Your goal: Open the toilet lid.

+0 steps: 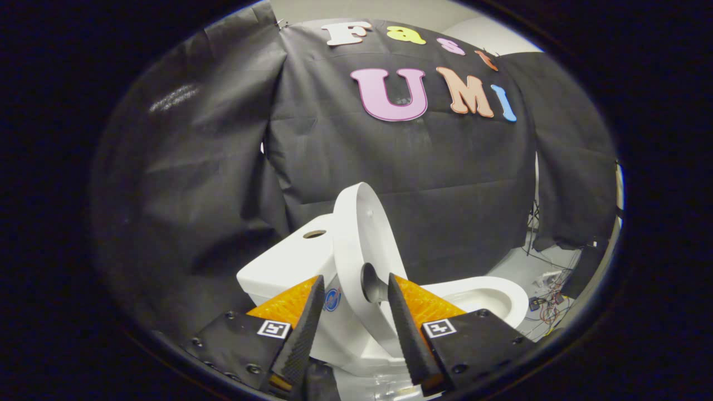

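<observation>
The toilet lid [359, 245] stands raised against the tank [284, 262], just ahead of the released hand-held gripper [353, 289], whose fingers flank its edge without touching.

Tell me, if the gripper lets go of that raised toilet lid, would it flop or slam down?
The lid looks like rigid, glossy plastic, so probably stiff and slippery. It stands near upright by the tank, so it may stay up. The gripper fingers straddle its edge, apparently apart.
</observation>
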